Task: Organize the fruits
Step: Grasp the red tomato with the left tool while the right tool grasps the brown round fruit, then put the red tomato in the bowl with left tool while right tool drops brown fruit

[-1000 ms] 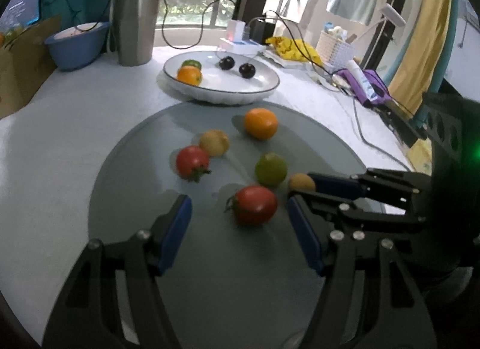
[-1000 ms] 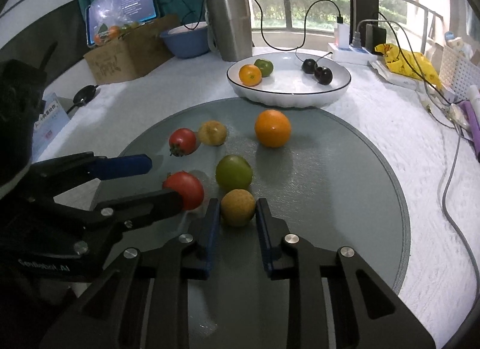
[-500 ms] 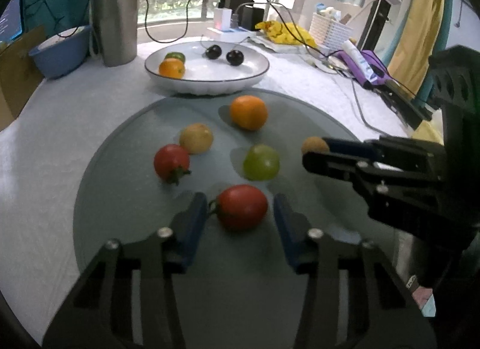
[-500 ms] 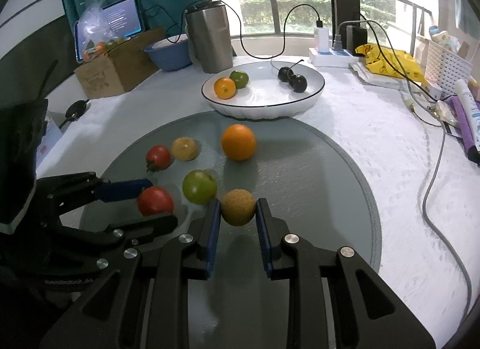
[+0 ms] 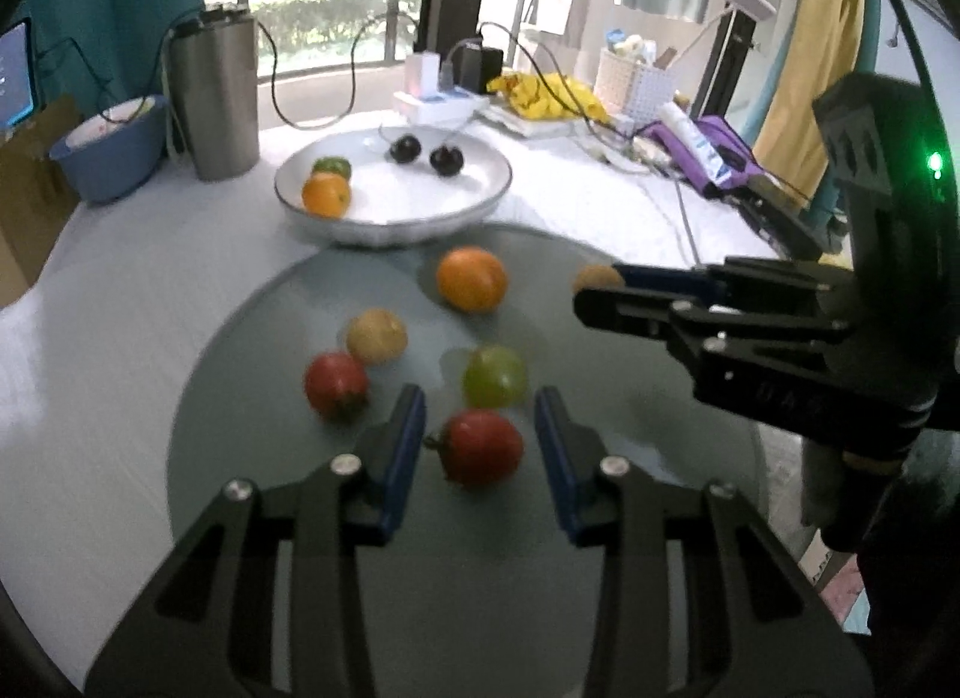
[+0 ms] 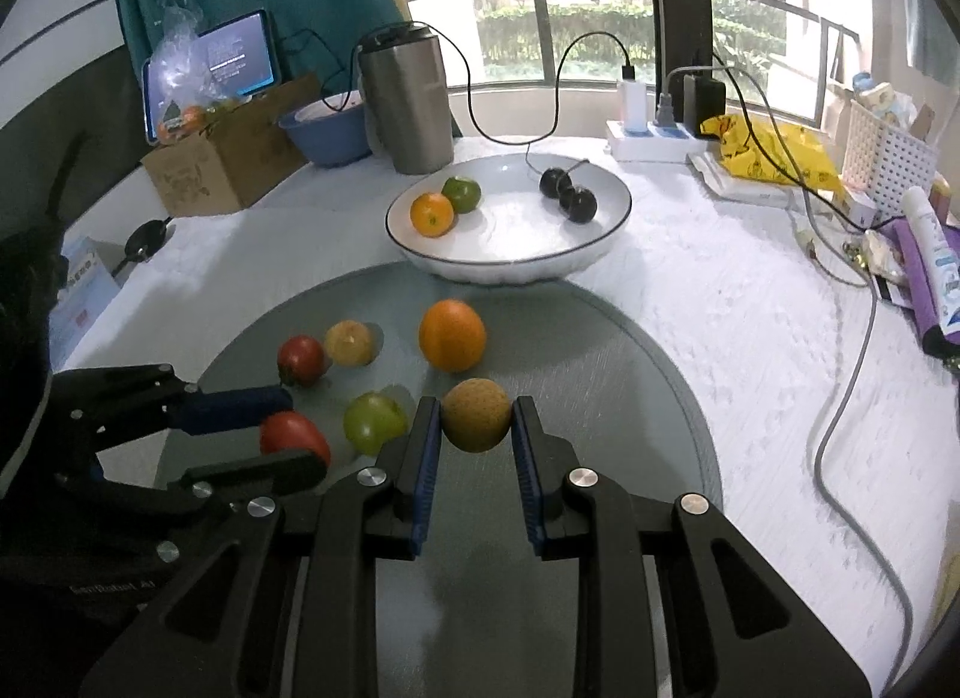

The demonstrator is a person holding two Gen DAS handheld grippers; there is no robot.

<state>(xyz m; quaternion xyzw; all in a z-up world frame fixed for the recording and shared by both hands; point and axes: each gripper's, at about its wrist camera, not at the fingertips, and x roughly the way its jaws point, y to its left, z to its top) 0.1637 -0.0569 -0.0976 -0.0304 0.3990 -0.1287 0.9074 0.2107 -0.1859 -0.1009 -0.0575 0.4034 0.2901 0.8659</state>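
On a round grey mat [image 6: 630,398] lie an orange [image 6: 451,335], a green fruit [image 6: 375,422], a yellowish fruit [image 6: 348,342] and a small red tomato [image 6: 300,359]. My left gripper [image 5: 480,401] has its blue pads against a larger red tomato [image 5: 480,446], also seen from the side as the red tomato [image 6: 294,440]. My right gripper [image 6: 476,407] is shut on a tan round fruit [image 6: 477,415] and holds it just above the mat. A white plate [image 6: 600,242] behind the mat holds a small orange, a green citrus and two dark cherries.
Behind the plate stand a steel tumbler [image 6: 408,104], a blue bowl [image 6: 327,134], a cardboard box [image 6: 222,164] and a power strip [image 6: 654,134] with cables. A grey cable [image 6: 840,398] runs along the right. Tubes and a white basket [image 6: 888,158] crowd the far right.
The left jaws narrowed from wide apart to close around the large red tomato. The right gripper rose a little and shifted toward the plate, still holding the tan fruit.
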